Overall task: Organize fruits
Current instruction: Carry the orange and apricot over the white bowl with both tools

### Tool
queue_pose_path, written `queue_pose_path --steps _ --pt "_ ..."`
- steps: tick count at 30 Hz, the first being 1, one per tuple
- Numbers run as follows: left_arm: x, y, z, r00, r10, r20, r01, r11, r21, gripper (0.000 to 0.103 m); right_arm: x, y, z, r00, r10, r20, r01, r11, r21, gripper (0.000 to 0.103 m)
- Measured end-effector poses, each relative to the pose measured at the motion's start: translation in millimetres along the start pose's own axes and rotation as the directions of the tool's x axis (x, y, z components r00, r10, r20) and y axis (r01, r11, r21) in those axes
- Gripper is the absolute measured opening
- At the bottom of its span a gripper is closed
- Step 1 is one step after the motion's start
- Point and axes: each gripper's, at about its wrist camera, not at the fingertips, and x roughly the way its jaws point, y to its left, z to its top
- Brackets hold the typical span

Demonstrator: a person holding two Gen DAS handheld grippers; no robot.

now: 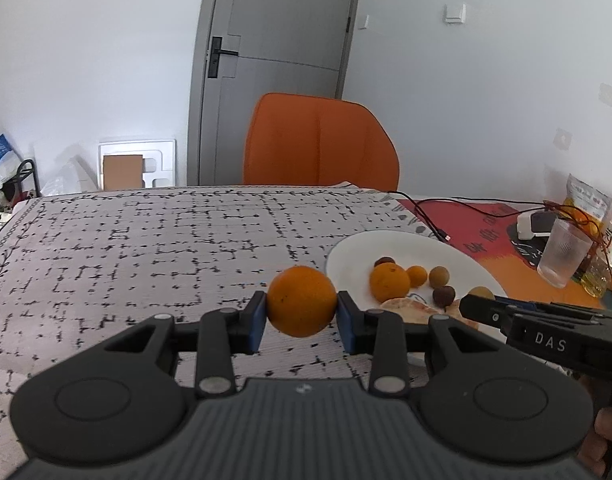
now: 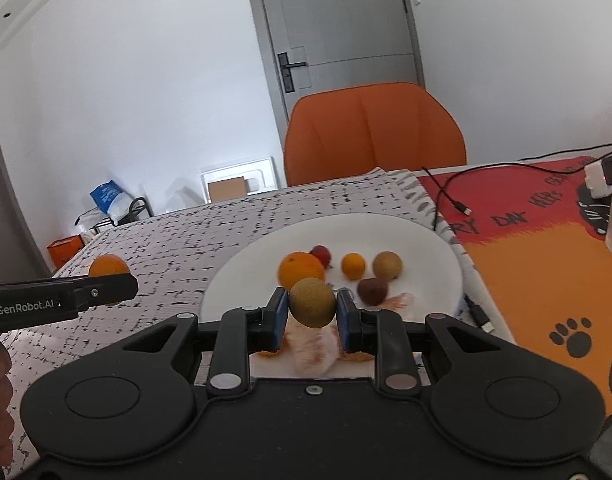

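My left gripper point(image 1: 301, 312) is shut on an orange point(image 1: 301, 301), held above the patterned cloth just left of the white plate point(image 1: 354, 252); the orange also shows in the right wrist view point(image 2: 107, 266). My right gripper point(image 2: 310, 311) is shut on a round brown-green fruit point(image 2: 312, 302), held over the near part of the plate point(image 2: 426, 240). On the plate lie an orange point(image 2: 299, 270), a small orange fruit point(image 2: 353, 266), a brown-green fruit point(image 2: 387, 265), two dark red fruits point(image 2: 372, 291) and peeled fruit pieces point(image 2: 314, 350).
The table has a grey patterned cloth point(image 1: 145, 248) and an orange-red mat point(image 2: 546, 272) at the right. Cables point(image 2: 450, 196), a clear glass point(image 1: 564, 254), bottles and a snack bag point(image 1: 586, 200) stand at the far right. An orange chair point(image 1: 320, 140) stands behind the table.
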Motion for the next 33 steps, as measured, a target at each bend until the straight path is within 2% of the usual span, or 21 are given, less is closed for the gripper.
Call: queue_pose_path --steps 14,18,33 --pt "24 -17 3 1.0 -0.013 -0.02 0.013 1.0 0.026 0.036 18 -16 3 1.0 -0.006 -0.005 0.006 1.0 0.013 0.024" --pt "30 -20 4 1.0 -0.013 -0.027 0.014 0.999 0.032 0.036 22 -18 5 1.0 0.01 0.003 -0.01 0.999 0.03 0.028" --pt "50 -35 5 0.998 -0.034 -0.055 0.038 0.997 0.061 0.036 11 -30 -5 1.0 -0.005 0.011 0.004 0.997 0.072 0.03"
